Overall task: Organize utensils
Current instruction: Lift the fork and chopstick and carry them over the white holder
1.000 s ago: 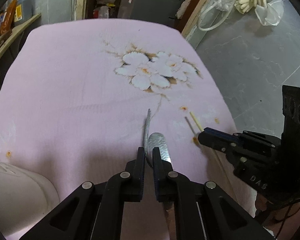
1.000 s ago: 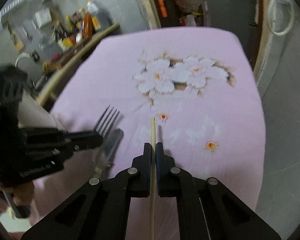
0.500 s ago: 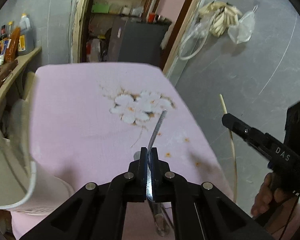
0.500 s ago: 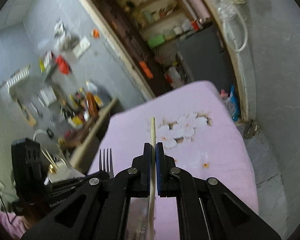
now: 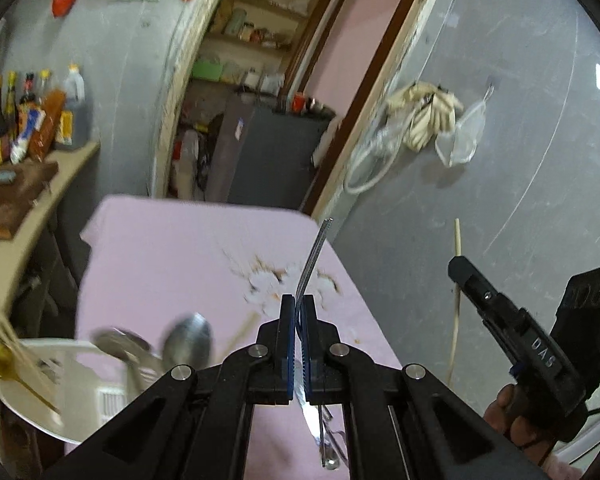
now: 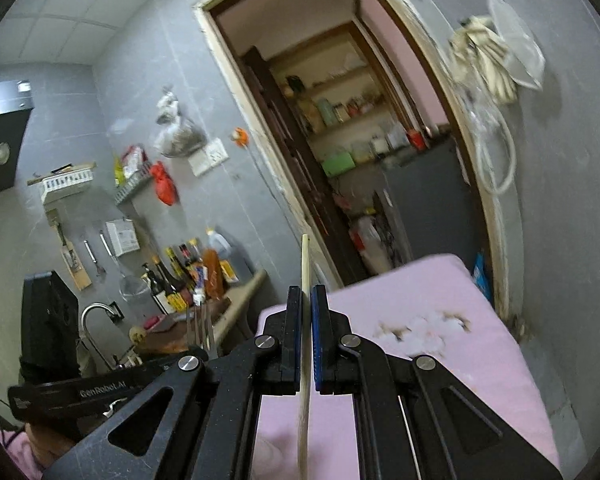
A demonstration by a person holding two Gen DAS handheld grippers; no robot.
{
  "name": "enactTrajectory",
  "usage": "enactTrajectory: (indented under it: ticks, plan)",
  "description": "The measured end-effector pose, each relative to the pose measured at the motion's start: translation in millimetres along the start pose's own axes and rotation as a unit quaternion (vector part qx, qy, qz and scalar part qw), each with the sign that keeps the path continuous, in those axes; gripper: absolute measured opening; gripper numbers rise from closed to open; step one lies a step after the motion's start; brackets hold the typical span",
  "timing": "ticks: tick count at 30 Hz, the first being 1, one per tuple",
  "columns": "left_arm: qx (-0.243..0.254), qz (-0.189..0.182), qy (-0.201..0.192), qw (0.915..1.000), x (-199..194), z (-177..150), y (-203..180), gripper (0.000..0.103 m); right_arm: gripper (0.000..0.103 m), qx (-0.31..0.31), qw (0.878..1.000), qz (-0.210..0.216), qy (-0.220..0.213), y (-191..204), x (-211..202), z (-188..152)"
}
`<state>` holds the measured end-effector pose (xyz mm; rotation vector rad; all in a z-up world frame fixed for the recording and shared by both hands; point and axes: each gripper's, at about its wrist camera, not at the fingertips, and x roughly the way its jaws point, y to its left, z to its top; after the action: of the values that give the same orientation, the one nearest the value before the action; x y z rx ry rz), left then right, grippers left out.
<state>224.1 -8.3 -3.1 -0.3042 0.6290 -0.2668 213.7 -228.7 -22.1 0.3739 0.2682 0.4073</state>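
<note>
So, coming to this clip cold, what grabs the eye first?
Both grippers are raised above the pink flowered tablecloth, each clamped on a utensil: the left gripper holds a silver metal fork, the right gripper a pale wooden chopstick. At lower left, a white utensil holder already holds shiny metal spoons.

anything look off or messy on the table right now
The pink cloth carries brownish stains beside its flower print. Otherwise nothing stands out: the left tool is shut on a fork, the right tool on a chopstick, and spoons stand in the white holder.
</note>
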Motion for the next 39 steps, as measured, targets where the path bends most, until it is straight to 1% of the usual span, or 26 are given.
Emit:
enactTrajectory:
  ticks: [5,12,17,22,25,27,35,39]
  plan:
    - [0.005,0.013,-0.039,0.9991,-30,20,17,0.003,0.004,-0.009,0.999,0.022,-0.029,42,14,7]
    - [0.008,0.05,-0.1,0.9937,-74,44,62,0.003,0.004,0.0,0.994,0.065,-0.086,91,41,5]
    - [-0.003,0.083,-0.124,0.9887,-95,48,98,0.003,0.004,0.009,0.993,0.074,-0.094,118,63,-11]
    - [-0.017,0.112,-0.128,0.9854,-105,40,132,0.003,0.004,-0.023,0.994,0.068,-0.081,133,84,-33]
    - [-0.015,0.126,-0.126,0.9838,-101,33,145,0.003,0.004,-0.043,0.994,0.066,-0.069,136,94,-45]
    - [-0.014,0.132,-0.122,0.9836,-95,26,150,0.003,0.004,-0.045,0.995,0.063,-0.062,133,98,-50]
    - [0.022,0.144,-0.112,0.9829,-74,2,143,0.003,0.004,-0.033,0.997,0.034,-0.054,116,107,-60]
    - [0.034,0.148,-0.106,0.9827,-68,-2,142,0.003,0.004,-0.019,0.998,0.017,-0.056,107,109,-66]
